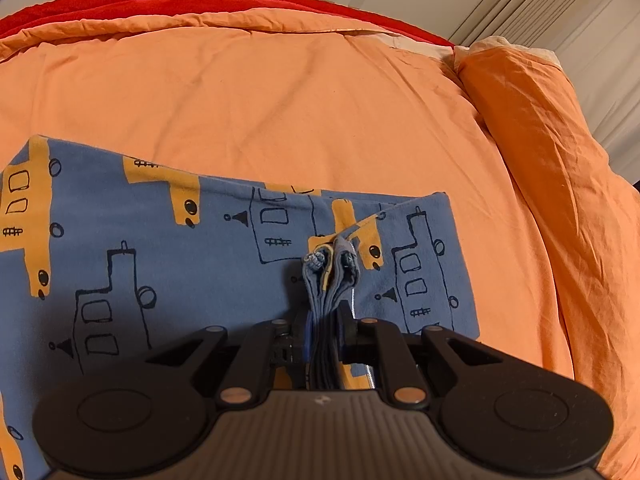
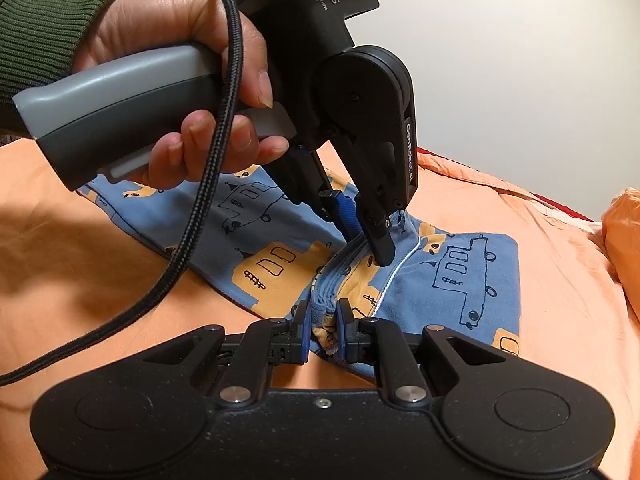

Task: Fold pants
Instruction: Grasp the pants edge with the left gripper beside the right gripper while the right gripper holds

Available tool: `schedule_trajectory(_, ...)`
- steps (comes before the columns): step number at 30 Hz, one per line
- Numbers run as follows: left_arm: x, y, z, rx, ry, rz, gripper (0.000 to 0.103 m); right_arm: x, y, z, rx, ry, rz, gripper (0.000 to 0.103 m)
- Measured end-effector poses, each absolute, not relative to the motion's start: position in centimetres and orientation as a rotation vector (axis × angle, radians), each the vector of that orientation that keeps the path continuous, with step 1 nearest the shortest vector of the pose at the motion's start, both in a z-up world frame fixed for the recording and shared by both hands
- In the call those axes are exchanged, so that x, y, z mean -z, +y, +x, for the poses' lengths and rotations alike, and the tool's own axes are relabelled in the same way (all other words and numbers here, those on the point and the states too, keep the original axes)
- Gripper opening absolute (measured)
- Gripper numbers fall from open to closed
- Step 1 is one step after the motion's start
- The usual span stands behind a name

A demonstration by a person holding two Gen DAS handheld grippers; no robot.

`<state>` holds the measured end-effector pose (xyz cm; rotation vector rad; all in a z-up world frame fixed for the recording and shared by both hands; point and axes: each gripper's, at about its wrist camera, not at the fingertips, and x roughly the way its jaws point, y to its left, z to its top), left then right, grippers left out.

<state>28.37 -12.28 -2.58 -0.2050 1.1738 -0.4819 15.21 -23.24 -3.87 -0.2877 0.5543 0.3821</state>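
Observation:
The pants are blue with orange and black-outlined vehicle prints and lie folded on an orange bed cover. My left gripper is shut on a bunched stack of the pants' edge layers. In the right wrist view the pants lie ahead, and my right gripper is shut on a bunch of the same edge. The left gripper, held by a hand, pinches the fabric just beyond it.
An orange pillow lies at the right of the bed. A red blanket runs along the far edge. A black cable hangs from the left gripper across the bed. A white wall stands behind.

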Motion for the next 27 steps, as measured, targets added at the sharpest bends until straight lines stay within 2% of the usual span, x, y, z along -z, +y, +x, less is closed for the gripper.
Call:
schedule_trajectory(7,0.8,-10.4,28.6,0.503,1.156,-0.210,0.011,2.2,-22.5,14.8,-0.402,0.476,-0.259,0.013)
schedule_trajectory(17,-1.7,-2.4,27.5,0.430,1.113,-0.216,0.010,0.7,-17.2,15.6,-0.548,0.437,-0.255,0.013)
schedule_trajectory(27,1.9,3.5,27.1,0.391,1.137,-0.254,0.011,3.7,-12.7,17.6,-0.659,0.526,-0.310,0.014)
